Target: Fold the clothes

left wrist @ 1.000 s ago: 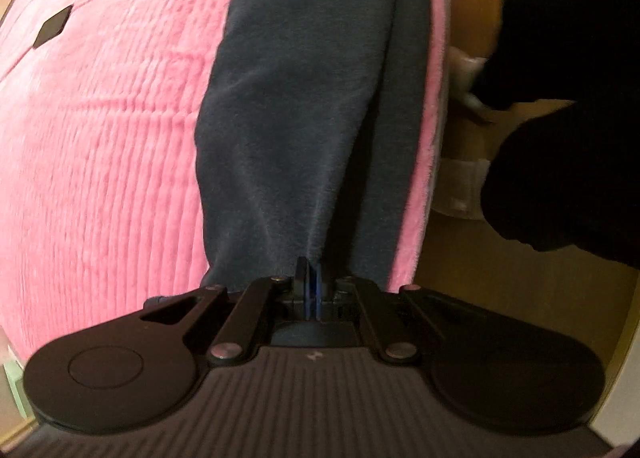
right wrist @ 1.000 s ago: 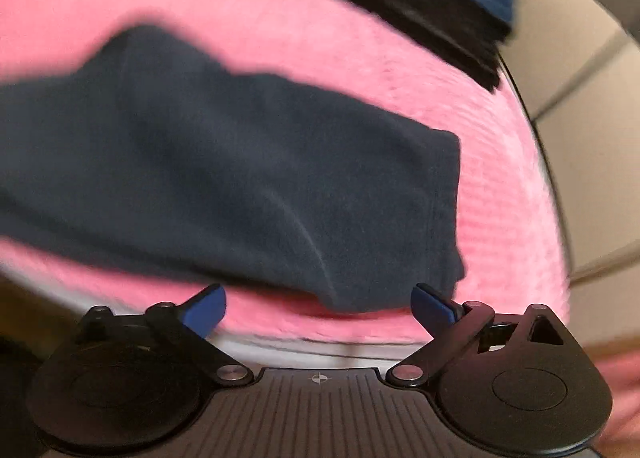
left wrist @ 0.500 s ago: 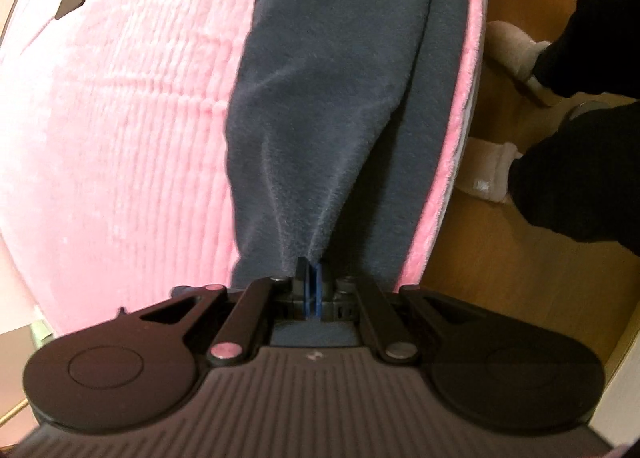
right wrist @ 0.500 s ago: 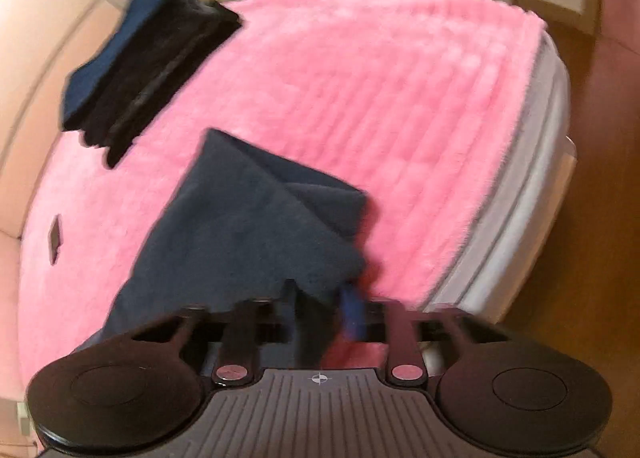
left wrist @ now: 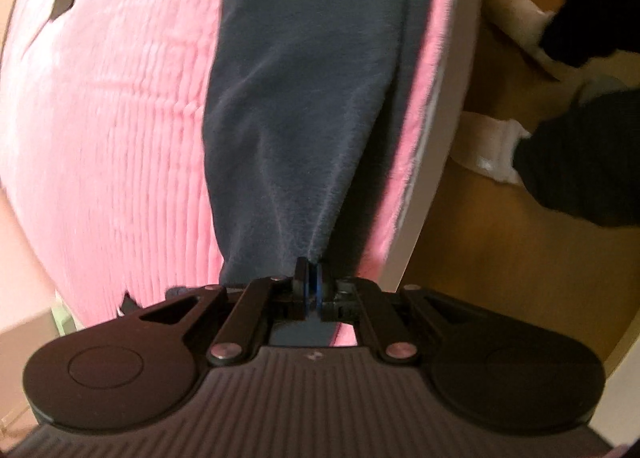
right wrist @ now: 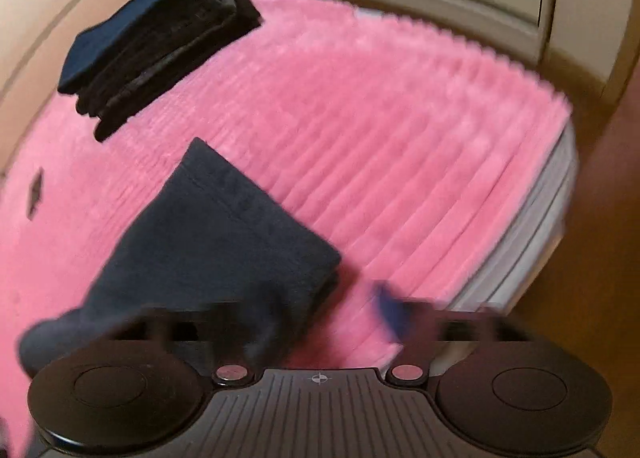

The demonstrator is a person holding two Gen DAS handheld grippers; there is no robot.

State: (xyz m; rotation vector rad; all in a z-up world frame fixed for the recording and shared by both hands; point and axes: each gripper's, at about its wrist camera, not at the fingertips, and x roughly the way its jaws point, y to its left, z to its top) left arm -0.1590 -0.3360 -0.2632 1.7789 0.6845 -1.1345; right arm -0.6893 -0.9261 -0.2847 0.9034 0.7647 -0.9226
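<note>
A dark grey fleece garment (left wrist: 300, 117) stretches in a long band along the near edge of the pink ribbed bedcover (left wrist: 112, 137). My left gripper (left wrist: 310, 278) is shut on one end of it, and the cloth rises taut from the pads. In the right wrist view the garment's other end (right wrist: 216, 242) lies folded on the bedcover (right wrist: 400, 137). My right gripper (right wrist: 320, 314) is motion-blurred and stands open. Its blue right finger (right wrist: 388, 306) is apart from the cloth, and the left finger is hidden under the fold.
A stack of folded dark clothes (right wrist: 160, 37) sits at the far corner of the bed. A small black diamond-shaped item (left wrist: 66, 1) lies on the cover. A person's black-trousered legs (left wrist: 580, 169) and pale slippers (left wrist: 488, 141) stand on the wooden floor (left wrist: 480, 278) beside the bed.
My right gripper shut on the garment's end half a second ago and has now parted from it, leaving that end on the bed. My left gripper has kept its hold.
</note>
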